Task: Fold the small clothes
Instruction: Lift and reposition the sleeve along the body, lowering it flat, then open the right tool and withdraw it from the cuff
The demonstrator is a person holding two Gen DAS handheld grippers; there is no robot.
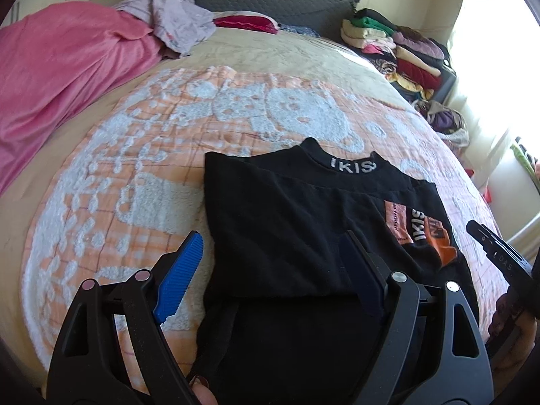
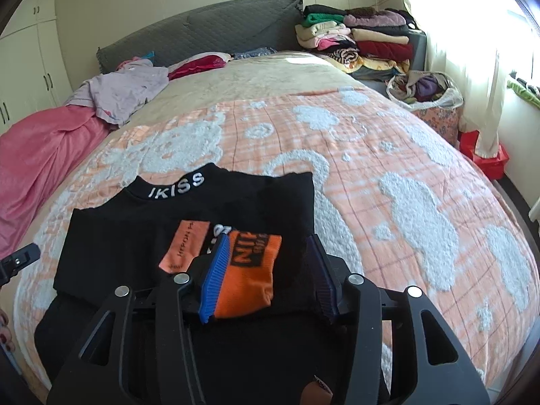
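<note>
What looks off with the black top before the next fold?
The black top lies partly folded, but its right side is bunched: the orange print is creased and doubled over near the right gripper. The collar sits tilted. No damage is visible.

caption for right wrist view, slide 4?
Right claw open above a partly folded black shirt on the bed, orange print between its fingers.

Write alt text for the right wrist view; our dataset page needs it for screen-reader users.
An open right gripper hovers over a partly folded black shirt with an orange graphic and "IKISS" collar, lying on an orange-and-white blanket on a bed. Folded clothes are stacked by the headboard.
</note>
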